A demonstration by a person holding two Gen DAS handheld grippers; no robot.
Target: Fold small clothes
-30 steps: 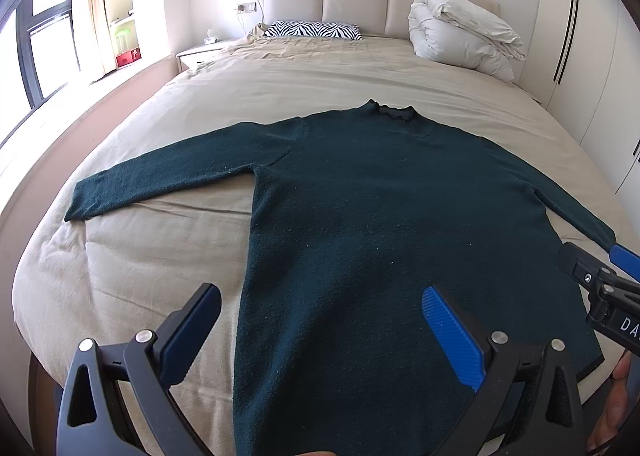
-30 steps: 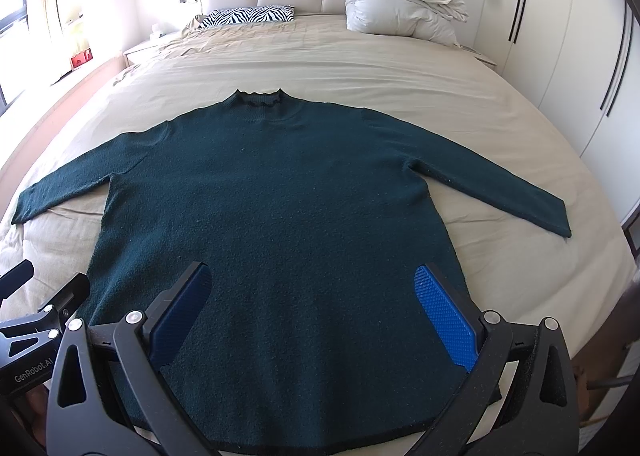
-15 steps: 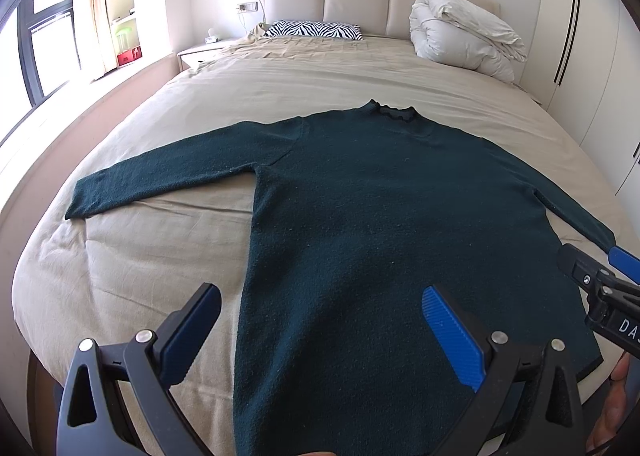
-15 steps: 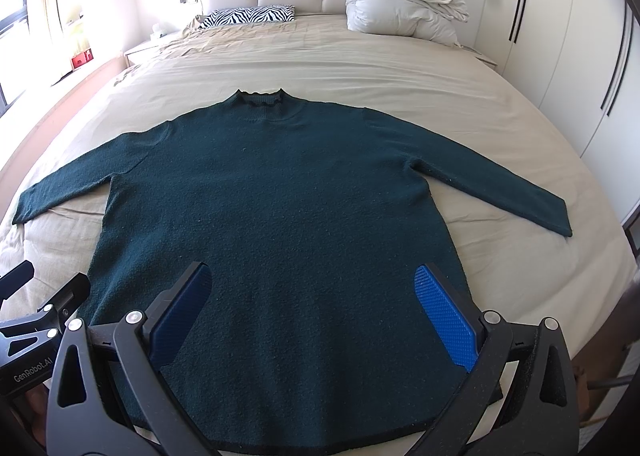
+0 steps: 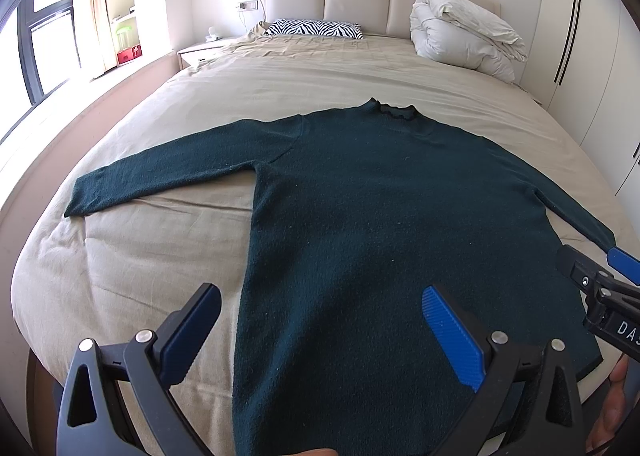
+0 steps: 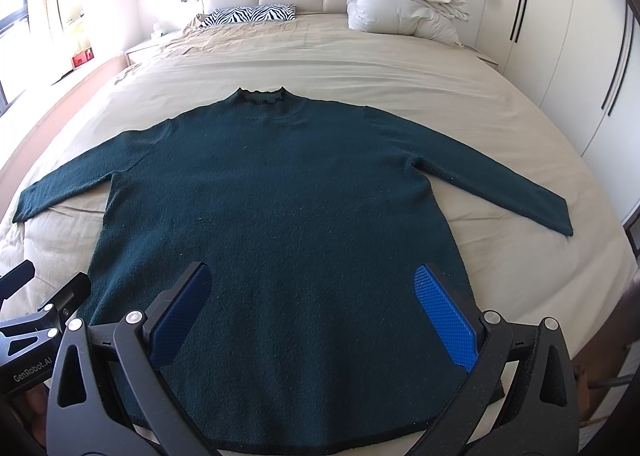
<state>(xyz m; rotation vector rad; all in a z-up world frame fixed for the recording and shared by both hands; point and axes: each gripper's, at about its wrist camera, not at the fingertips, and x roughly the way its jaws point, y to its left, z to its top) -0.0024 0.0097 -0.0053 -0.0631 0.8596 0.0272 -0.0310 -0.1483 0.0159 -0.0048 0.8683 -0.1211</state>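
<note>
A dark green long-sleeved sweater [image 5: 380, 208] [image 6: 288, 196] lies flat on the beige bed, collar toward the headboard and both sleeves spread out. My left gripper [image 5: 320, 320] hovers open over the sweater's lower left side, nothing between its blue pads. Over the hem's middle, my right gripper [image 6: 316, 308] is also open and holds nothing. Each gripper shows at the edge of the other's view: the right one [image 5: 600, 284] and the left one [image 6: 36, 304].
The bed [image 6: 400, 68] has a beige sheet, a zebra-striped pillow [image 6: 252, 14] and a folded white duvet [image 6: 404, 0] by the headboard. White wardrobes [image 6: 560, 36] stand on the right, a window and shelves on the left. A nightstand [image 5: 200, 52] sits beside the bed.
</note>
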